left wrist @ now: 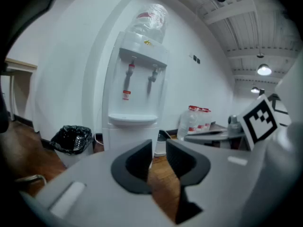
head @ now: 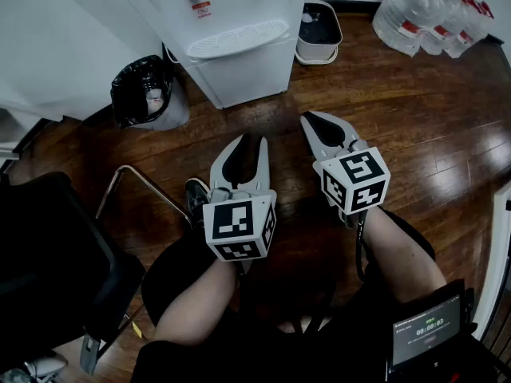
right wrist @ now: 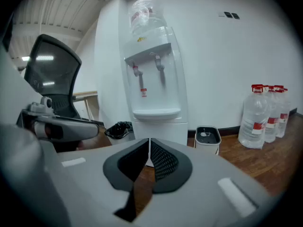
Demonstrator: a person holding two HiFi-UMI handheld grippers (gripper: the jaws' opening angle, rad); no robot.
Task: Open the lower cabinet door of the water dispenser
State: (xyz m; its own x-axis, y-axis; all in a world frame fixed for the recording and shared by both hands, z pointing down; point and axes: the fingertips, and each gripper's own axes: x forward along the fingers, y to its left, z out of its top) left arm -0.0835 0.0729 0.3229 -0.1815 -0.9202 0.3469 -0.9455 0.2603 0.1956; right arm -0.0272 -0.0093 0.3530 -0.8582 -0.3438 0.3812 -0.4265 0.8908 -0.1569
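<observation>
Head view places the water dispenser (head: 239, 42) ahead of both claws, well apart. Its lower cabinet door (head: 246, 76) stands upright near the floor, closed. We judge the right claw (head: 309, 120) nearer, jaws together and empty. The left claw (head: 251, 140) is narrowly parted and empty. Both point slightly downward toward the door.

Black-lined bin (head: 144, 90), small white bin (head: 319, 30), water bottles (head: 431, 14) on wood floor (head: 415, 126).
</observation>
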